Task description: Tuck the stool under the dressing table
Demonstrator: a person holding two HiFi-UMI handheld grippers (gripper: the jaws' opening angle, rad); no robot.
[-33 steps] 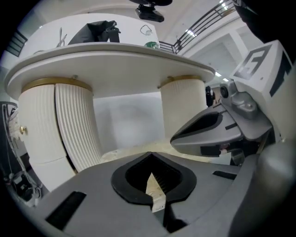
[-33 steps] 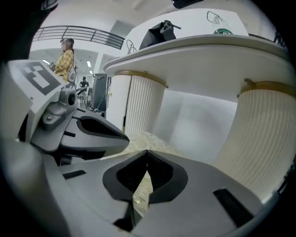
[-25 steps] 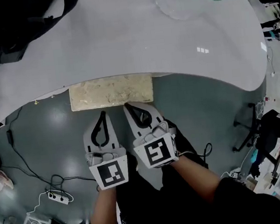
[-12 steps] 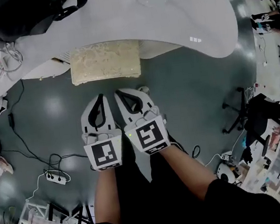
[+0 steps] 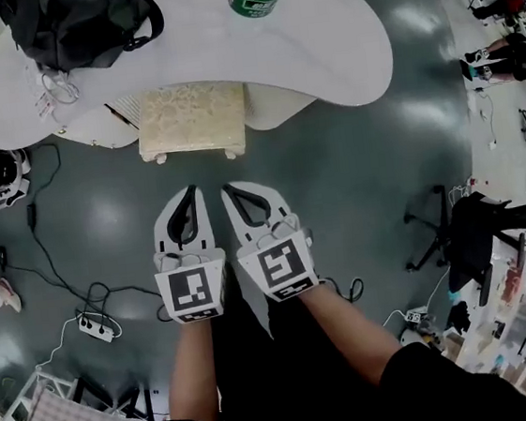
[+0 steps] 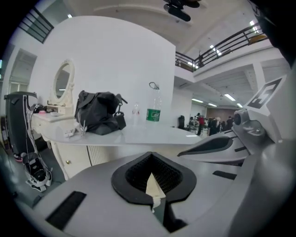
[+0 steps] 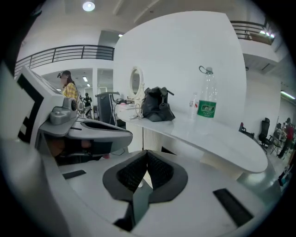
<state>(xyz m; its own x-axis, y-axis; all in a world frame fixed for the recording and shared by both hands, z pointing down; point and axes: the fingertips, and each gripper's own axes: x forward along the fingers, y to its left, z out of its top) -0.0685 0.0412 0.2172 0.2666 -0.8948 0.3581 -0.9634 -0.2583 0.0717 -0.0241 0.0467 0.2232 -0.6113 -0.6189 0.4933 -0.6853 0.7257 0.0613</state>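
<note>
Stool (image 5: 192, 118) at front of dressing table (image 5: 319, 38)

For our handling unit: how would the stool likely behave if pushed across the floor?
The stool looks low and broad, so it is probably hard to tip. Its small feet on the glossy floor should slide easily.

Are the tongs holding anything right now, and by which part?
Nothing is held: left tongs and right tongs are both shut empty, clear of the stool.
</note>
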